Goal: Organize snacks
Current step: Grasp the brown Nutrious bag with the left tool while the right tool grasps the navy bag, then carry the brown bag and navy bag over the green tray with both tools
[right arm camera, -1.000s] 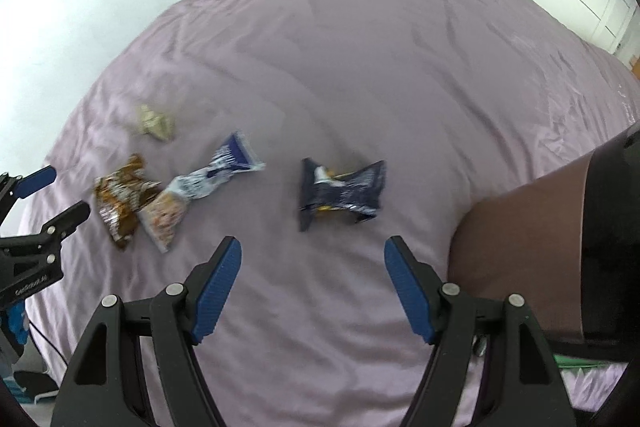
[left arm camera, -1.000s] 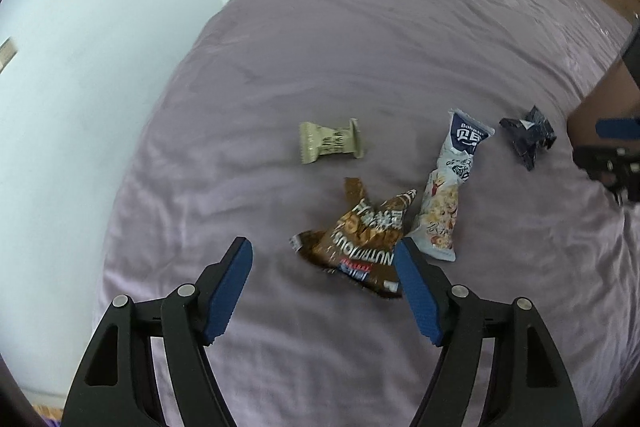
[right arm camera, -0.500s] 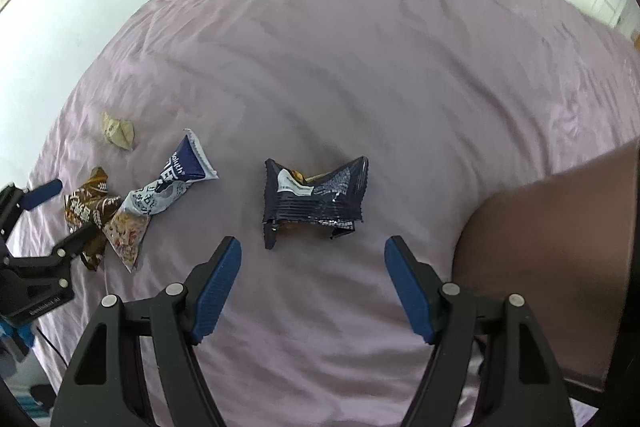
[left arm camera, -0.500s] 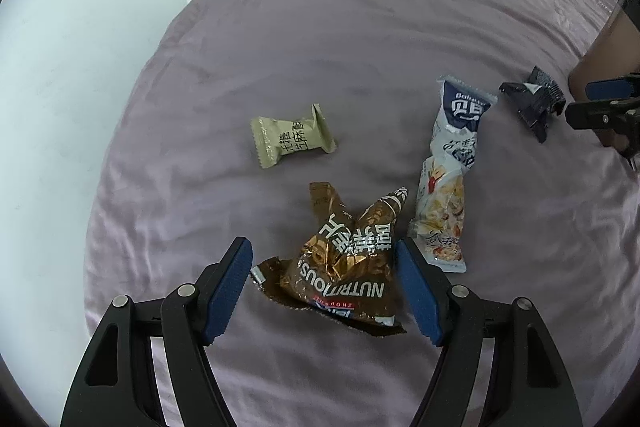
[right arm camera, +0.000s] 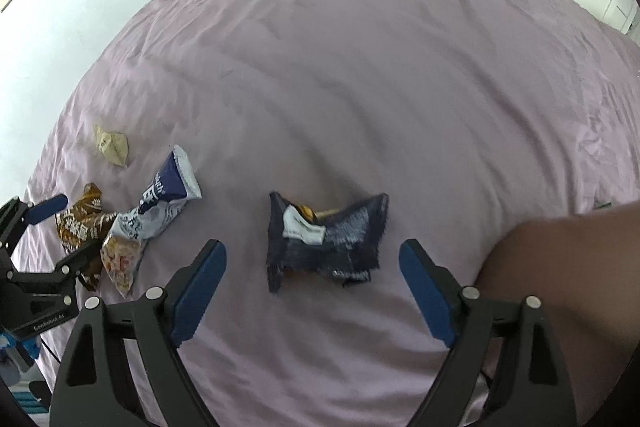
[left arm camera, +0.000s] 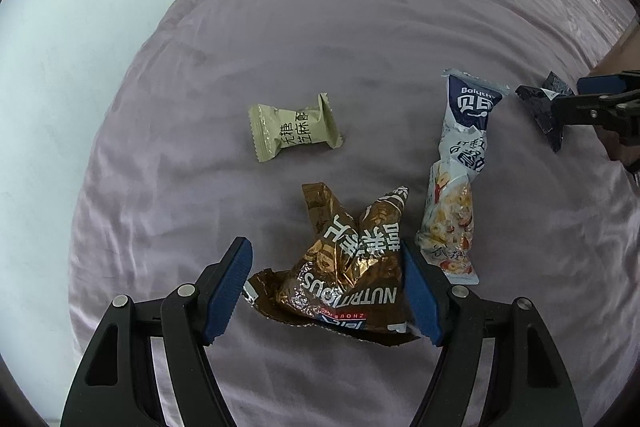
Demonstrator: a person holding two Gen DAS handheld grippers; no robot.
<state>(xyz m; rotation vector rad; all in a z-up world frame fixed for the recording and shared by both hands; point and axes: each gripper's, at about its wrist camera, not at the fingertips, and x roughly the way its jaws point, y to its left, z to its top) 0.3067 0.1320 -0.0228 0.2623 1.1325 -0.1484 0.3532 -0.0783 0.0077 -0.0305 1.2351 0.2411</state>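
Currently, your left gripper tilts steeply down over the bed, jaws apart, straddling the brown "NUTRITIOUS" snack packet near the bed's left edge. Your right gripper, likewise unclenched, frames the dark blue wrapper without touching.

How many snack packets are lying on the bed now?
4. The brown packet lies between the left gripper fingers, the beige packet beyond it, the white-and-blue packet beside it, and the dark blue packet before the right gripper. None seems hidden.
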